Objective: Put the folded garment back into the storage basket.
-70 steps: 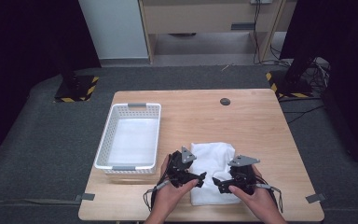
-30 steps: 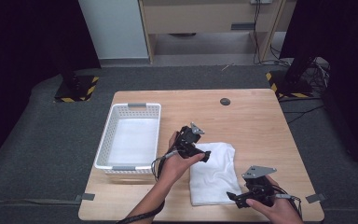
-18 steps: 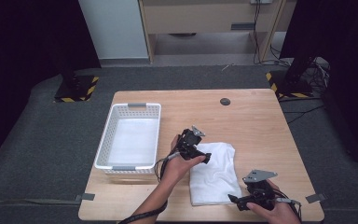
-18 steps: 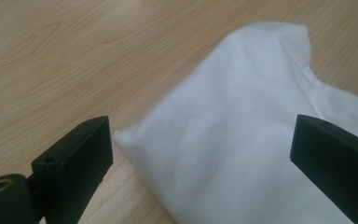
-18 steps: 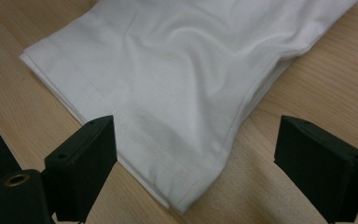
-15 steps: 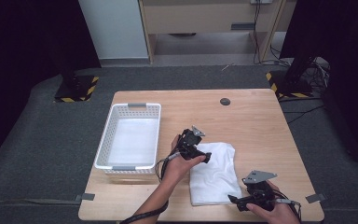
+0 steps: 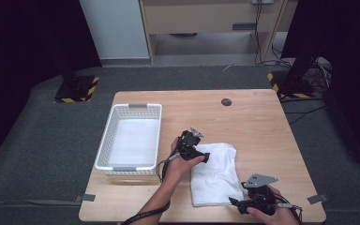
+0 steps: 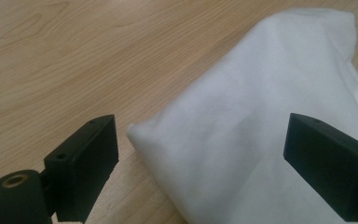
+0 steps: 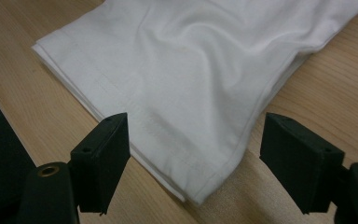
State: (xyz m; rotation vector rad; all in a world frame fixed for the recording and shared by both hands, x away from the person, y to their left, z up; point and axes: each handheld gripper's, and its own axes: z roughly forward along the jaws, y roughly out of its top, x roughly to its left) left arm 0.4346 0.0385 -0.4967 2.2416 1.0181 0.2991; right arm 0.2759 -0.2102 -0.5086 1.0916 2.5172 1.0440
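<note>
A folded white cloth (image 7: 215, 173) lies flat on the wooden table (image 7: 262, 131), right of centre. My left gripper (image 7: 202, 157) is at the cloth's far left corner, open, its jaws spread either side of that rounded corner (image 8: 270, 116). My right gripper (image 7: 236, 204) is low at the cloth's near right corner, also open. In the right gripper view the hemmed, layered corner (image 9: 191, 70) lies between the two jaws (image 9: 196, 163) and just ahead of them. Neither gripper holds the cloth.
A white plastic basket (image 7: 107, 140) stands on the table's left side, a hand's width from the left gripper. A small dark round disc (image 7: 226, 101) sits near the far edge. The table's near edge runs just below the right gripper.
The left gripper has gone from the cloth's near edge up to its far left corner. The right gripper has drawn back to the near right corner. Over the last half second little has moved.
</note>
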